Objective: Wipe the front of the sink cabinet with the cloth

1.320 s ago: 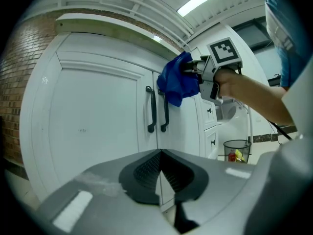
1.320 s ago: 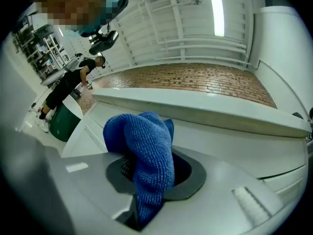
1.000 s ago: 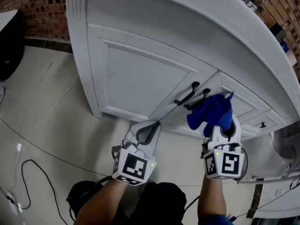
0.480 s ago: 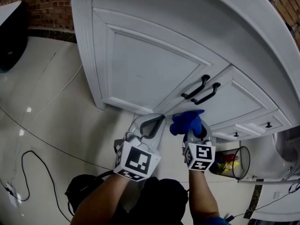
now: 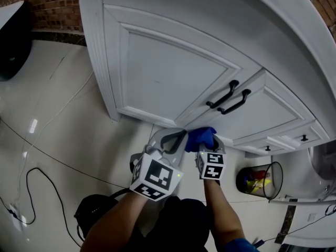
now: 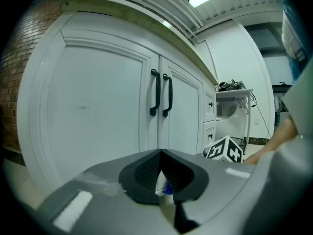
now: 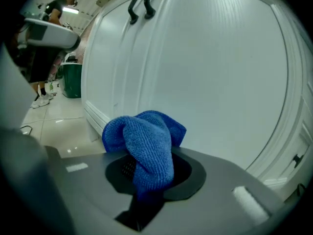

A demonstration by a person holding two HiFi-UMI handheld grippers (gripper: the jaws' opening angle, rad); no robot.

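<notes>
Cloth, clamped in right gripper, lowered from handles to cabinet base; pass judged complete; left gripper closed, empty.

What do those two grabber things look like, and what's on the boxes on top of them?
Both are grey plastic. The left gripper and right gripper each carry a white cube printed with black square markers. Their jaws are lined with black ridged pads. The person's forearms are bare; a bit of blue sleeve shows on the right arm.
</notes>
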